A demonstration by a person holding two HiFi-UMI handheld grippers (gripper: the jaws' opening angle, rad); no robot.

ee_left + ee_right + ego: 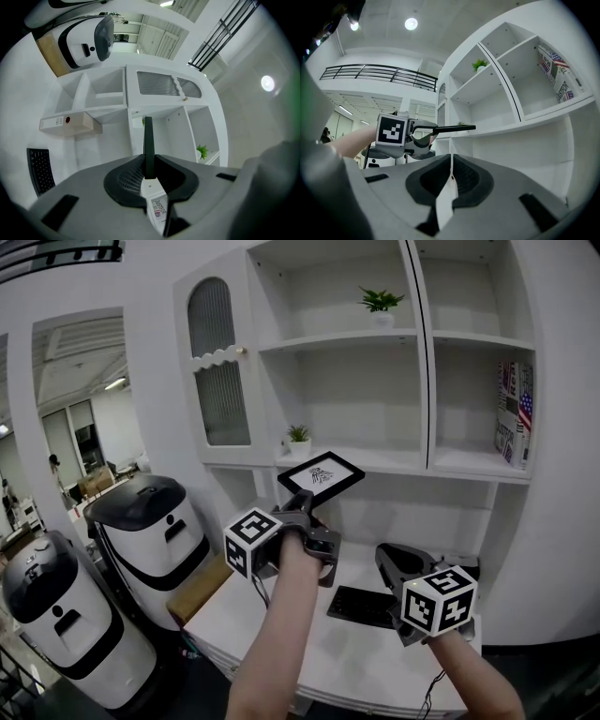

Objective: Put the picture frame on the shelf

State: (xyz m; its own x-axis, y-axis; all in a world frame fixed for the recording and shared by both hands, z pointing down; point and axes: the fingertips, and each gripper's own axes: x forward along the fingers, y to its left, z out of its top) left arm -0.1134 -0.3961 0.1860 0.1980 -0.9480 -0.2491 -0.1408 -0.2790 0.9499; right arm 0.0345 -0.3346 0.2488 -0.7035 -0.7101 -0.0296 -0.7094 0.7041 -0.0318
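**Head view: frame held flat just short of the shelf**

The left claw (306,510) is closed on the frame (322,474), pinching it at its nearest corner. The frame hangs in the air above the back of the worktop (375,652), just before the front edge of the shelf (394,458) and to the right of a small plant (298,437).

It looks thin, stiff and light, so weight should be no trouble. The glossy black border is probably slippery, and the front may be glazed, so it likely needs a gentle set-down without knocks. A pinch across the thin border, as now, is the natural hold. With the grip at one end, the free end could sag or twist if the hold slackens.

The frame lies nearly level, picture side up. Both claw cameras see it edge-on as a dark bar. Its long line runs straight out from the left claw, with the far corner pointing at the shelf.

The right claw (451,169) has its pads together with nothing between them, and it hovers low over the worktop's right side.
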